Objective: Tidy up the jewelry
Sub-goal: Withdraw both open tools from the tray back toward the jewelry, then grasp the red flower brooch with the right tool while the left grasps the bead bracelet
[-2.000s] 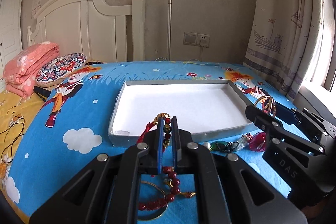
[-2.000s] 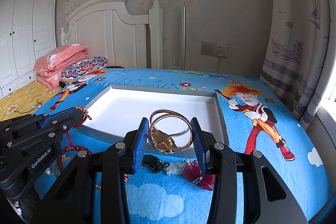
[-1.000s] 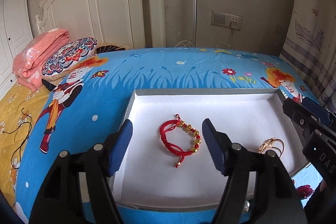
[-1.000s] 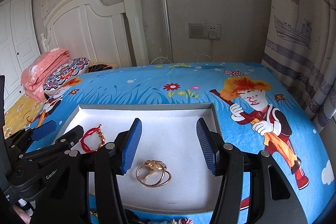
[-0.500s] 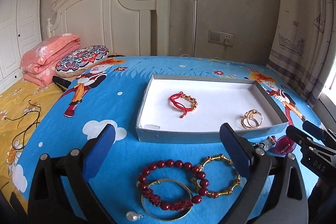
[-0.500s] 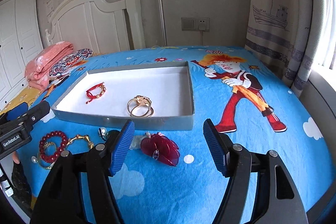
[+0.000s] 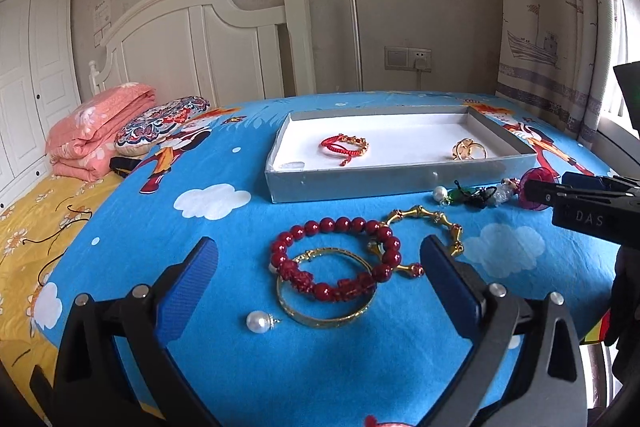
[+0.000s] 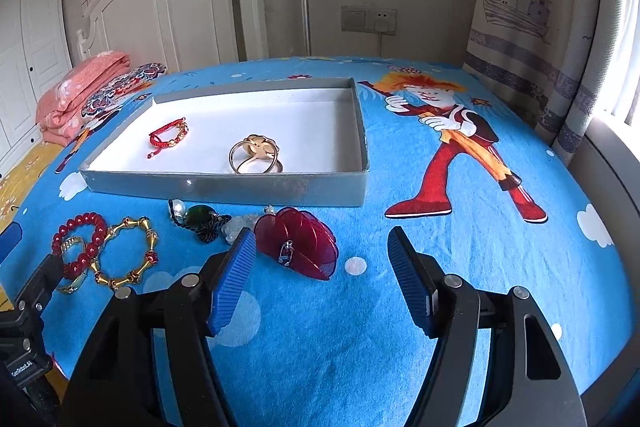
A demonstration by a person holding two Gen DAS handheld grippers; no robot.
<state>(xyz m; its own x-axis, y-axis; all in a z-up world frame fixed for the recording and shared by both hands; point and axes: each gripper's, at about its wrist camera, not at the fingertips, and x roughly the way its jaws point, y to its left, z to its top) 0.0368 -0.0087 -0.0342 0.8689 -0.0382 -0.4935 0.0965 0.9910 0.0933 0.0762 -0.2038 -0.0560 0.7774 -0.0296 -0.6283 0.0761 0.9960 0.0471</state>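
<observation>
Both grippers, left (image 7: 318, 279) and right (image 8: 322, 277), gape wide and hold nothing. Ahead, the shallow grey cardboard tray (image 7: 376, 177) already holds a red cord bracelet (image 7: 344, 145) and gold rings (image 8: 254, 155). Between the left fingers lie a red bead bracelet (image 7: 340, 257), gold bangle (image 7: 326, 317) and gold link bracelet (image 7: 426, 219); nearby, a pearl (image 7: 258, 321). Just ahead of the right's blue pads sits a red petal brooch (image 8: 298, 247), beside what may be a green pendant (image 8: 200, 217).

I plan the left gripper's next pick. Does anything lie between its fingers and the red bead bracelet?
Nothing visible does. The left gripper is open, and the red bead bracelet lies on the bedsheet between its fingers, partly overlapping a gold bangle.
</observation>
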